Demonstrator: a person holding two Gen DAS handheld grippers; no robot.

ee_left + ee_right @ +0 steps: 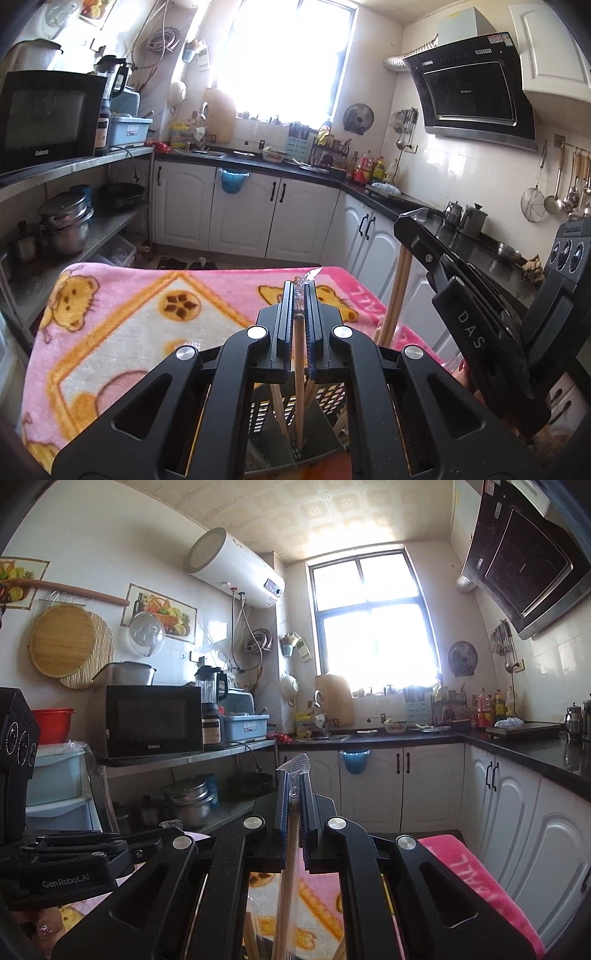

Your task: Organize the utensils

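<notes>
Left fingers (286,317) pinching upright chopsticks (297,369) (wrapped), right fingers (282,805) likewise.

The blanket (147,314) is pink with yellow cartoon bears and a cream panel framed in orange. Above it, both grippers (300,295) (294,786) are black with blue pads; the chopsticks (297,369) are pale wood. Beyond the blanket, the cabinets (243,210) are white under a black counter (480,254); the microwave (48,114) is black.
</notes>
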